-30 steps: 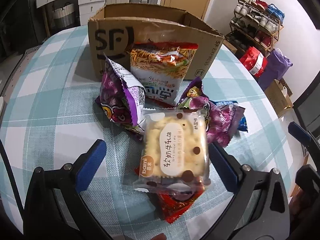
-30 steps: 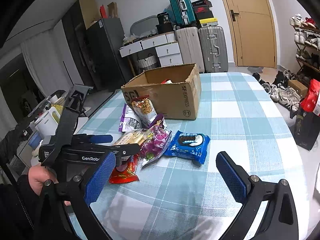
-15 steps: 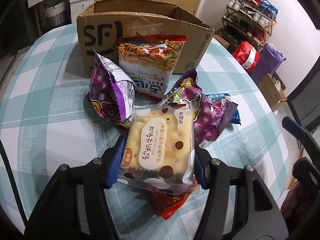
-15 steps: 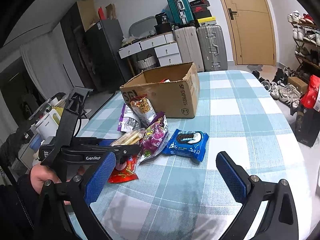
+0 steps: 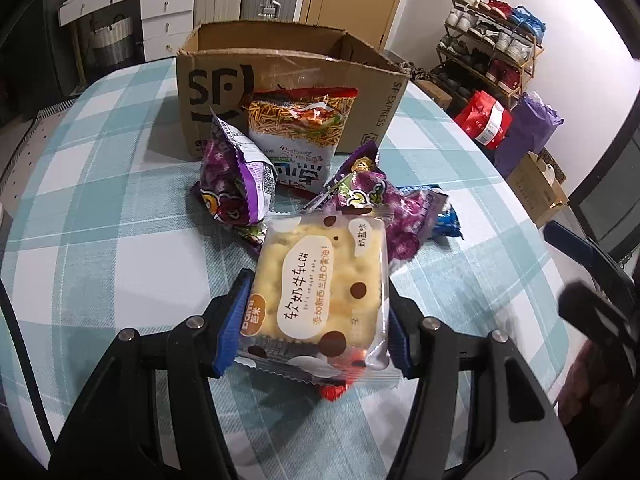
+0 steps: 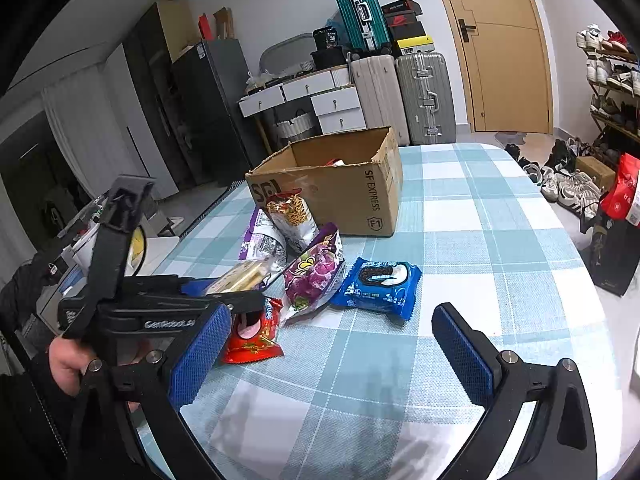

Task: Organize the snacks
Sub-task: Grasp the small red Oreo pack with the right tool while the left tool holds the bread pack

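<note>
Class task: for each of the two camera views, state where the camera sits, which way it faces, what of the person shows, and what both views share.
Left wrist: on the left gripper, looking down along its fingers at the nougat cake packet it grips; no hand clearly visible.
Right wrist: on the open right gripper, facing across the table; a hand holds the left gripper.
Shared: cardboard box, noodle snack bag, checked tablecloth.
</note>
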A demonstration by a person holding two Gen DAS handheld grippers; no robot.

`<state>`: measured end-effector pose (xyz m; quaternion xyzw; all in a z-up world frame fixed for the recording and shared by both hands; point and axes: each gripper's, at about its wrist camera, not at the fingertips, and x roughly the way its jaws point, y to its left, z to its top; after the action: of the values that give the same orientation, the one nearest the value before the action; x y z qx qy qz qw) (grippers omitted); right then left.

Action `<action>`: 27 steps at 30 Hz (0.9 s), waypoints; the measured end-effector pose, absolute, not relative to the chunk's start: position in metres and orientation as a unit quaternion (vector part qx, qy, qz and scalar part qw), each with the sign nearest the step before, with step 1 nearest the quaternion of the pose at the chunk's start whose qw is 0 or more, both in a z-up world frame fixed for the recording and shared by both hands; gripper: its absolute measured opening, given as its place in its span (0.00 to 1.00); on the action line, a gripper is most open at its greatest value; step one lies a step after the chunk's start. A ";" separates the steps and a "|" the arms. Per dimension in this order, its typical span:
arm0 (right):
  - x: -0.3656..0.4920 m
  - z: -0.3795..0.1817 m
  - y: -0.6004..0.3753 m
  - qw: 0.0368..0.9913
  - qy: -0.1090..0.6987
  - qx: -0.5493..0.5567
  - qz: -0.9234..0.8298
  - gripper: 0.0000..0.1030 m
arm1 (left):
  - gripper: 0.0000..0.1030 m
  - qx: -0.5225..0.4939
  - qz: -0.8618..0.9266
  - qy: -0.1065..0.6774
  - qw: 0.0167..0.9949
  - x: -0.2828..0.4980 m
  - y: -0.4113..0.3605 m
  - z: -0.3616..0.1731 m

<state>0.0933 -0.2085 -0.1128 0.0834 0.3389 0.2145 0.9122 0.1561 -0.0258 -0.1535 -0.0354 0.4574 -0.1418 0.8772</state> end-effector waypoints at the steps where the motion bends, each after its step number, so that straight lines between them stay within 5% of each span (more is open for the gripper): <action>1: 0.094 -0.113 -0.208 0.912 0.340 0.084 0.214 0.99 | 0.55 -0.034 -0.144 0.452 0.880 0.148 -0.023 -0.151; 27: 0.154 -0.135 -0.139 0.871 0.394 0.073 0.283 0.99 | 0.55 -0.069 -0.093 0.426 0.897 0.116 0.079 -0.141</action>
<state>0.1537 -0.1393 -0.1348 0.0735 0.3940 0.2828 0.8715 0.1164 0.0791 -0.1410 -0.0691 0.4259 -0.0925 0.8974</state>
